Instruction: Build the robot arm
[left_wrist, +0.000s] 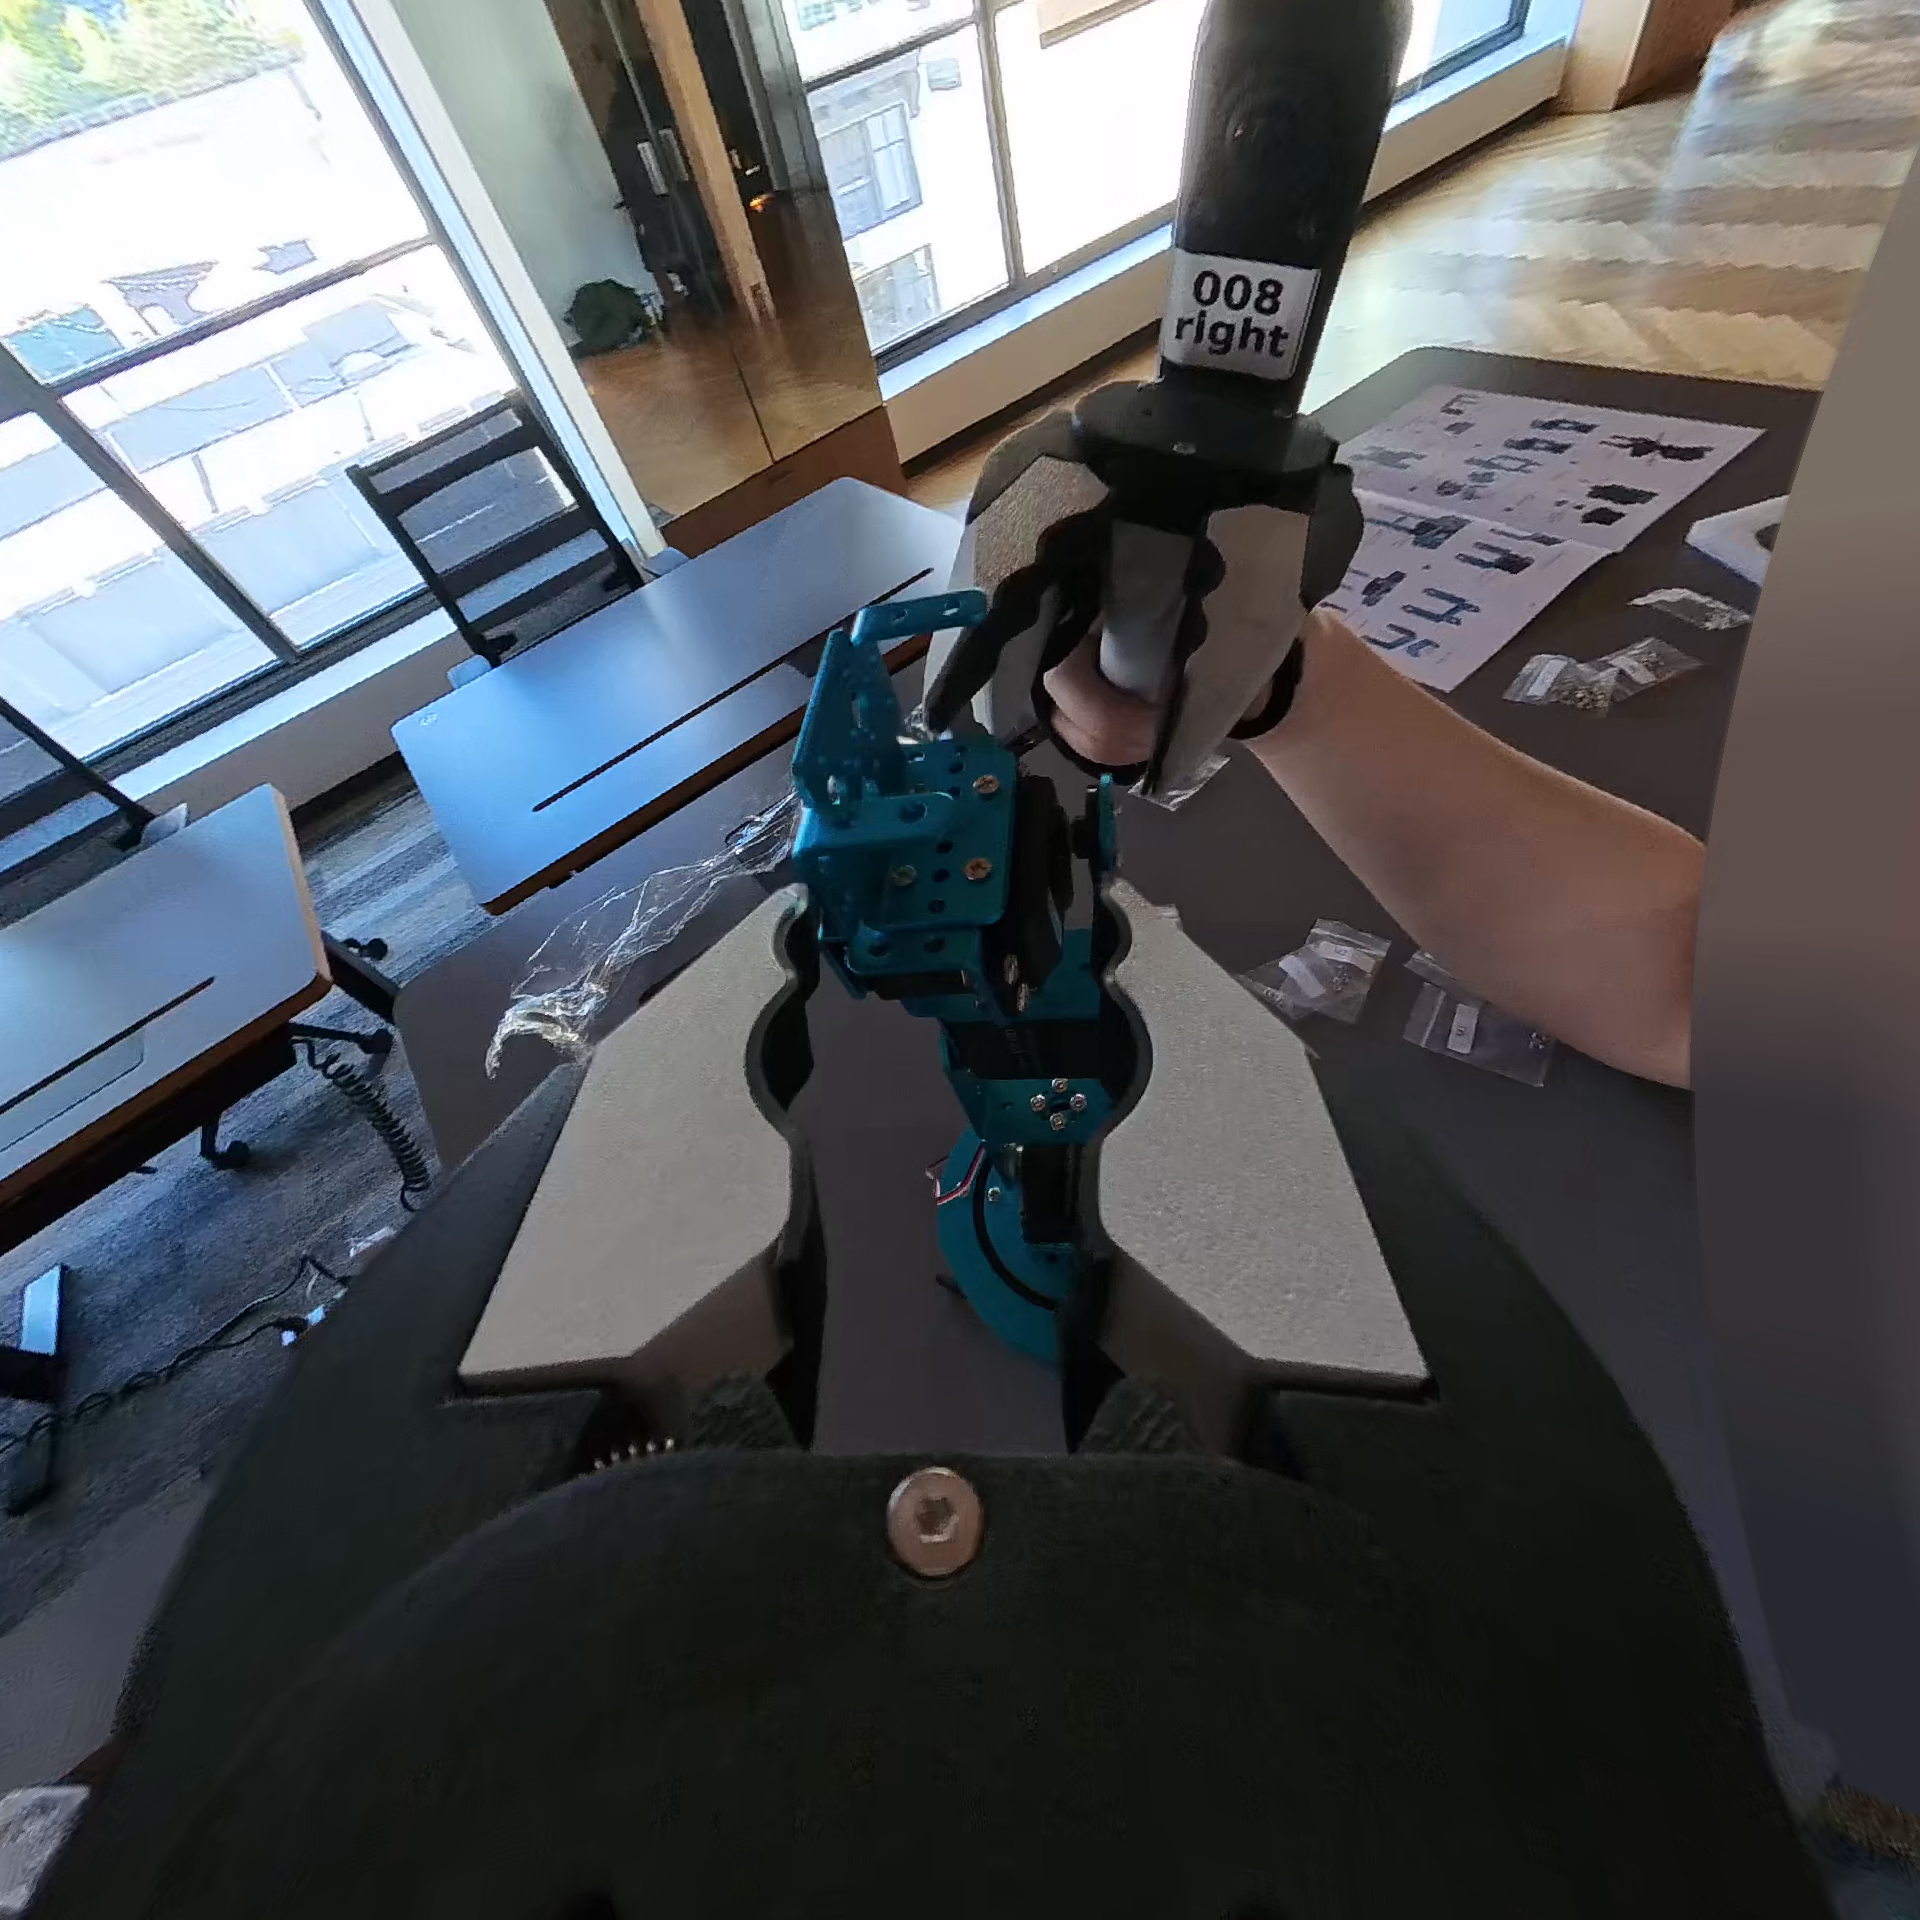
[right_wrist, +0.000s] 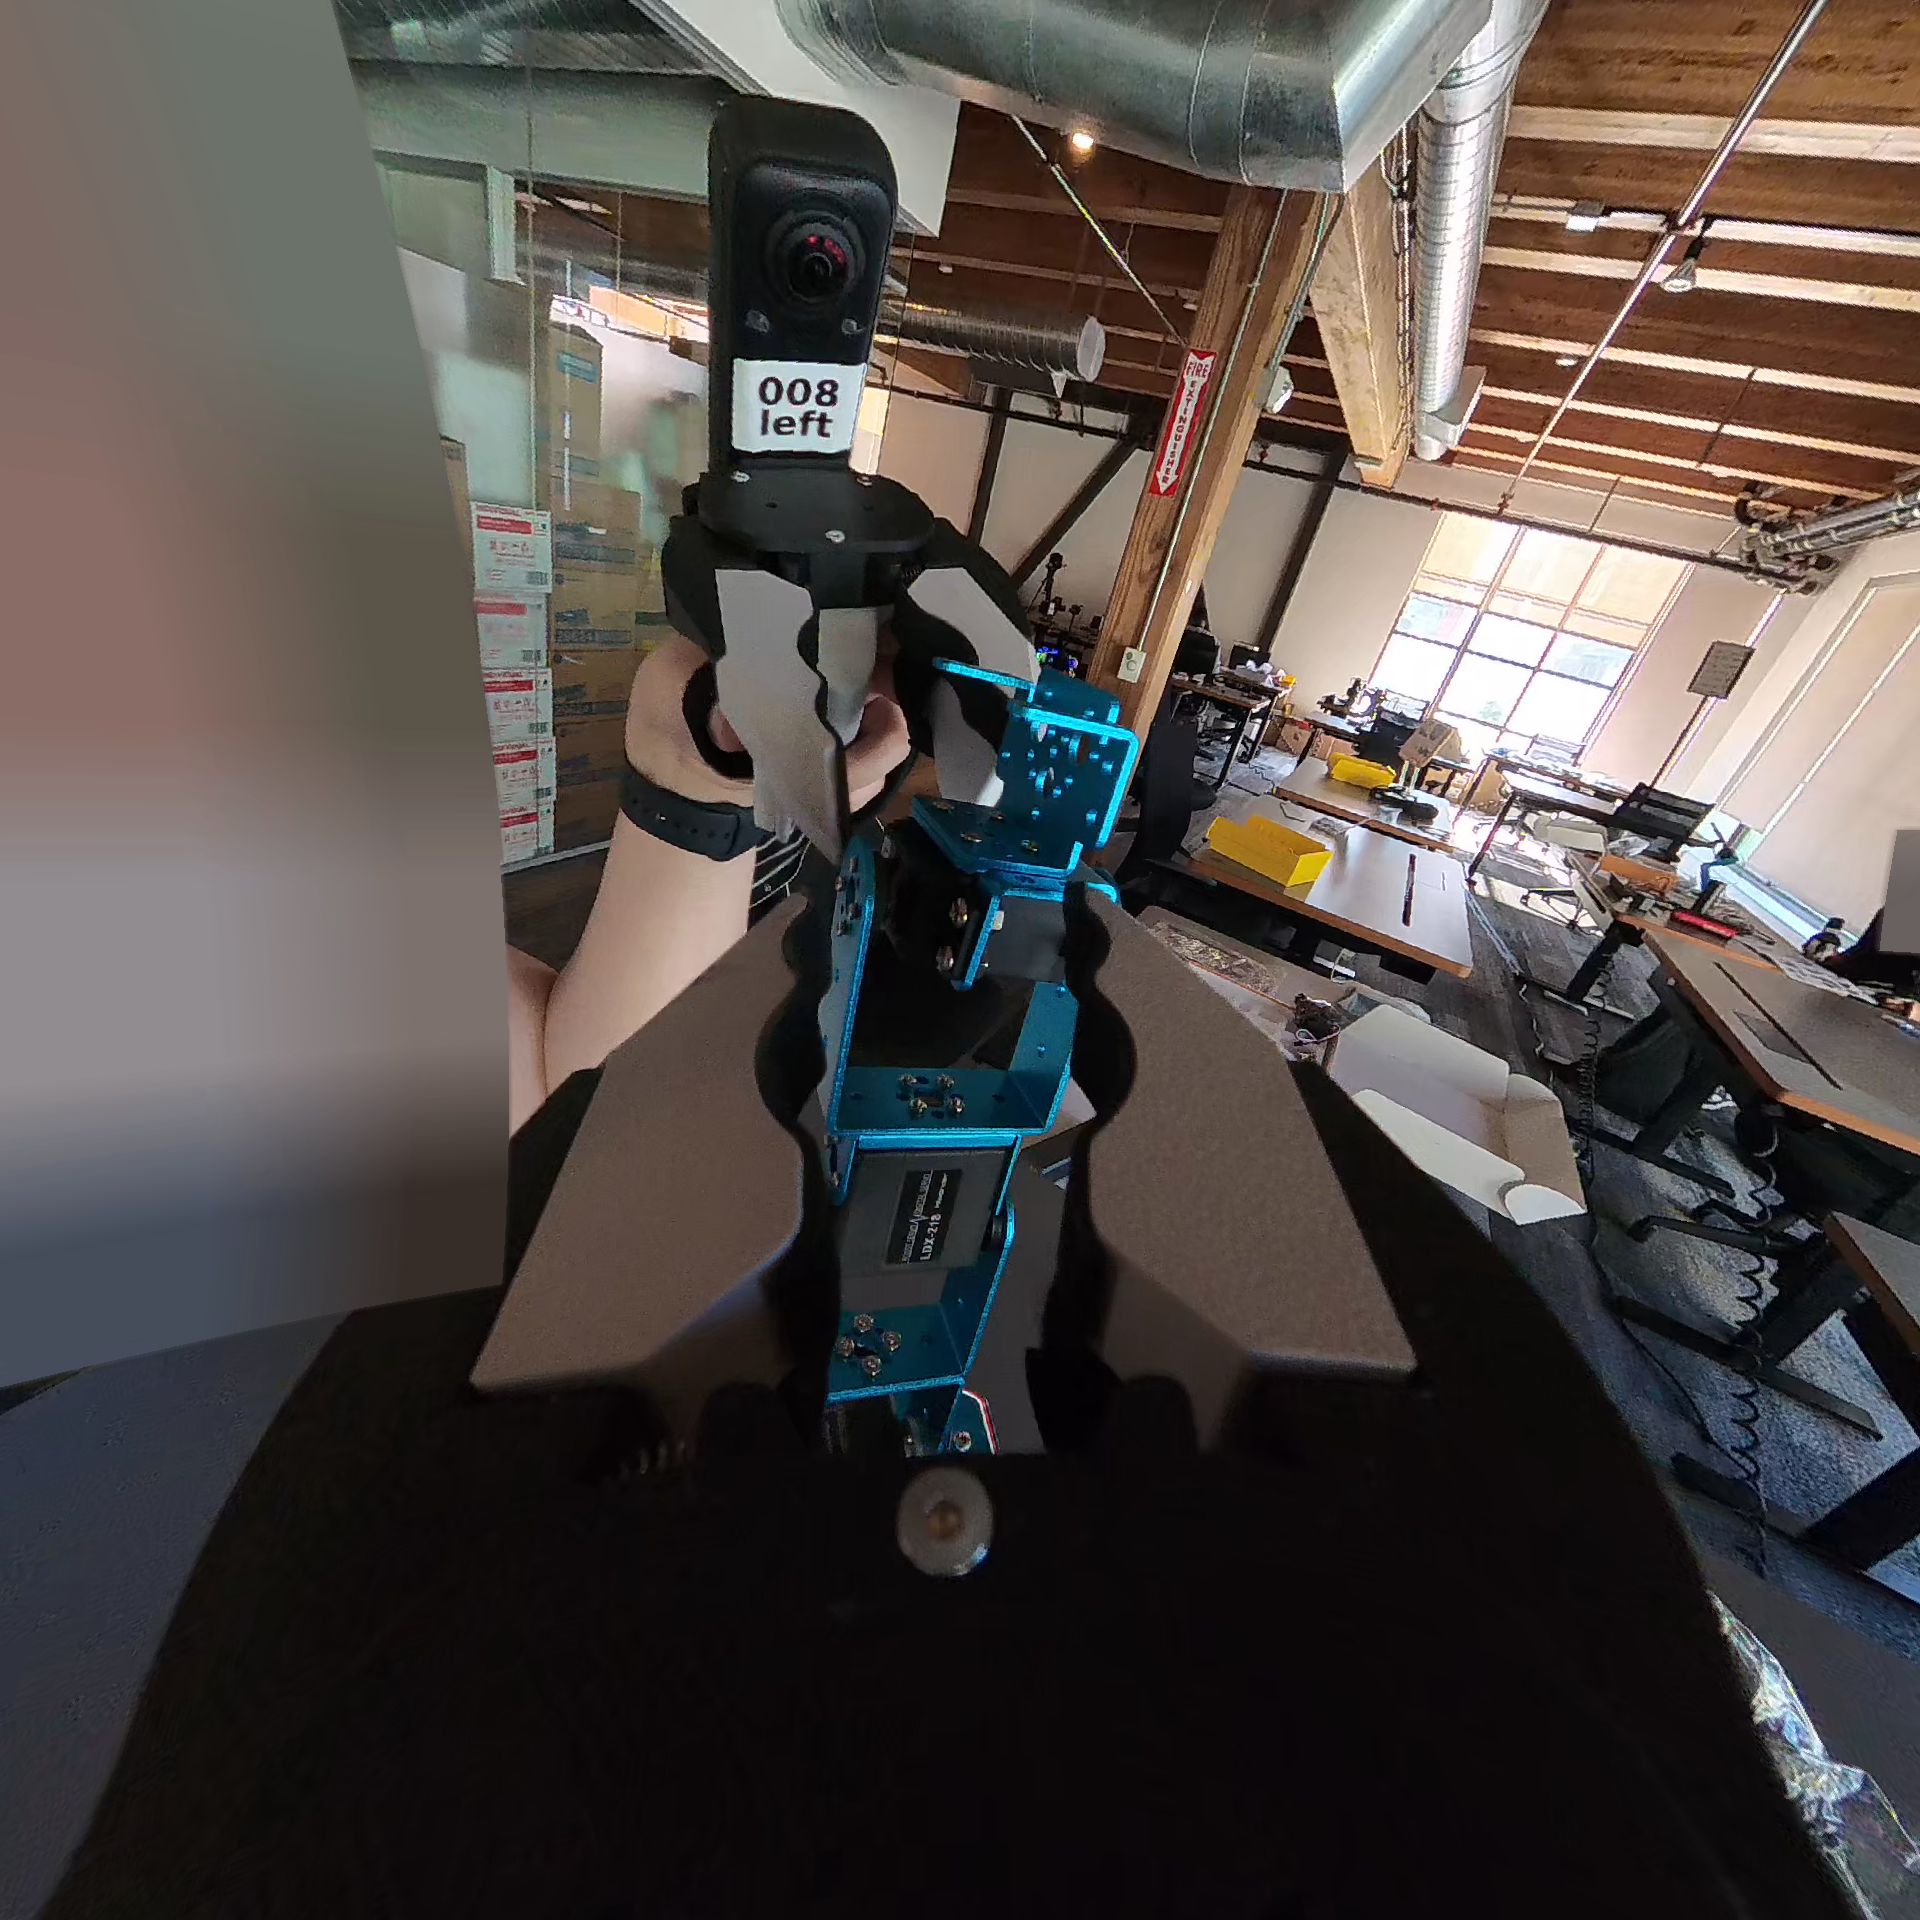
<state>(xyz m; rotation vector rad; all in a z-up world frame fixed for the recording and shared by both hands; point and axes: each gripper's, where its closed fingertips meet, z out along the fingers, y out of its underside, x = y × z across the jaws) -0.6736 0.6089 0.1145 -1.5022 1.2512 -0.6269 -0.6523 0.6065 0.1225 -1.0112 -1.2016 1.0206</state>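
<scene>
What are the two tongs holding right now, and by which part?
The left tongs and right tongs both appear to clamp the blue robot arm at its upper brackets, from opposite sides.

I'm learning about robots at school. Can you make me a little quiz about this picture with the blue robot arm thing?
1. True or false: the blue metal robot arm stands between the fingers of the left gripper.
2. What lies on the dark table beyond the person's forearm? A) printed instruction sheet B) a laptop C) a cup
3. Fill in: the crinkled clear ______ wrap trails off to the left of the arm.

Key: 1 true. 2 A, the instruction sheet, near the small clear parts bags. 3 plastic.

In its own view the right gripper also has the arm between its fingers.
</scene>
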